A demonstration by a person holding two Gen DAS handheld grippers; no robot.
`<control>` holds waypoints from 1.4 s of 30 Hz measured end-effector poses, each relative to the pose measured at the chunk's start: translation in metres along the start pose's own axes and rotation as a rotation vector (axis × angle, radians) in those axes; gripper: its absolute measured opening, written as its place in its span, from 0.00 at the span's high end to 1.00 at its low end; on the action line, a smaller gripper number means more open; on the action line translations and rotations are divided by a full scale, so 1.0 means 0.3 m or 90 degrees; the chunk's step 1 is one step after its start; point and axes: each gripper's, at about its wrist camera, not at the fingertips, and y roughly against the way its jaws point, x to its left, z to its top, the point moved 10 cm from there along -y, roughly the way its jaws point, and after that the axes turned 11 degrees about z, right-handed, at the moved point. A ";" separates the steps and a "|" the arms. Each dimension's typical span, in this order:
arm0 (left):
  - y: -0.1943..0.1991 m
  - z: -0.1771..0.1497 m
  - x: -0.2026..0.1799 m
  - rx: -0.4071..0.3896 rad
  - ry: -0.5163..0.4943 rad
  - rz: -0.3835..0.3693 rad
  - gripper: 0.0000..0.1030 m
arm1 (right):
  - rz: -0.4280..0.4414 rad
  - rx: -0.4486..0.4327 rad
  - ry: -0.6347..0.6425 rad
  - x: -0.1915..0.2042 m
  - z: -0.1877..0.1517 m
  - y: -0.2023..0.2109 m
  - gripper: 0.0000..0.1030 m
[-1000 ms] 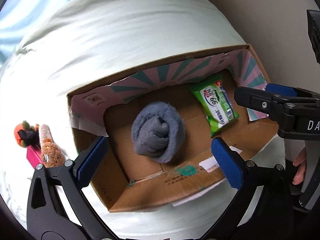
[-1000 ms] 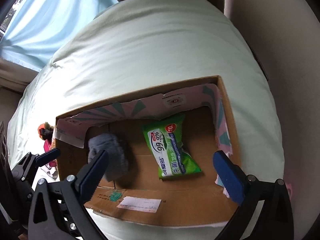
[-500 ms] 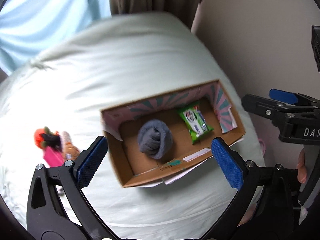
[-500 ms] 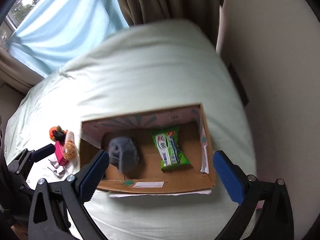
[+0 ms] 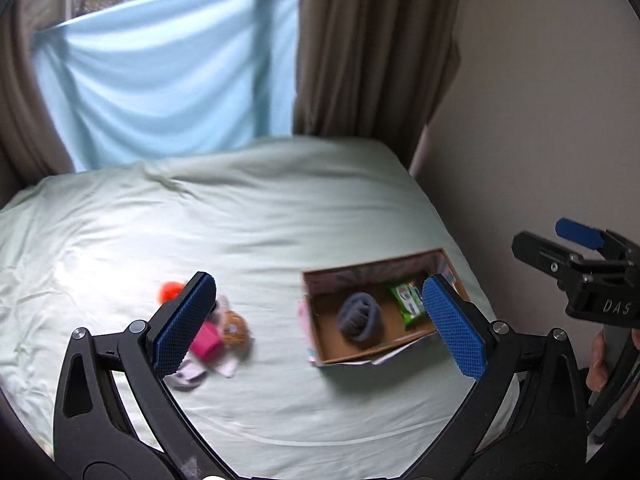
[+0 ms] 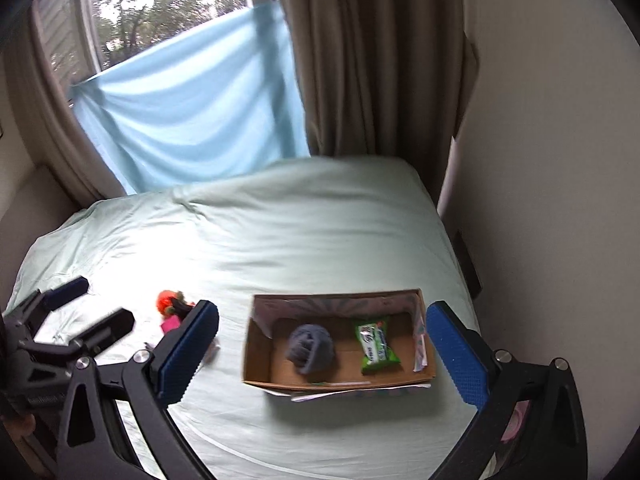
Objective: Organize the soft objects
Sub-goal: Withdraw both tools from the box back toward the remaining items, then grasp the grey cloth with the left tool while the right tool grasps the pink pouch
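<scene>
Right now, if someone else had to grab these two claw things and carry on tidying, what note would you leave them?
Left claw: open, empty, above the bed.
Right claw: open, empty, above the cardboard box.
Done: grey rolled sock and green wipes pack lie in the box.
Left: the small pile on the sheet beside the box: orange plush, pink item, brown fuzzy toy, white cloth. Pick those up next, probably.

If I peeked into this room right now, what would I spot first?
Probably the cardboard box sitting on the pale green bed, with a grey sock ball and a green wipes pack side by side inside. Next, the little heap of bright toys on the bed to the box's left. The left claw and right claw hover open and empty.
</scene>
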 end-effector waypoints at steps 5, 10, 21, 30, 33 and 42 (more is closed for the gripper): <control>0.140 -0.021 0.214 -0.048 0.015 0.046 0.00 | 0.011 -0.035 0.021 0.193 -0.037 0.074 0.00; 0.238 -0.069 0.403 -0.070 0.028 0.056 0.00 | 0.008 -0.060 0.038 0.336 -0.075 0.095 0.00; 0.178 -0.184 0.697 -0.044 0.036 0.042 0.00 | 0.023 -0.081 0.034 0.597 -0.107 0.010 0.00; -0.068 -0.330 0.855 0.007 0.003 0.012 0.00 | 0.036 -0.056 0.087 0.767 -0.166 -0.241 0.00; -0.176 -0.389 0.877 0.015 -0.005 -0.005 0.00 | 0.050 -0.048 0.113 0.798 -0.205 -0.363 0.00; -0.551 -0.626 0.846 0.055 -0.073 -0.049 0.00 | 0.086 0.013 0.166 0.841 -0.372 -0.751 0.00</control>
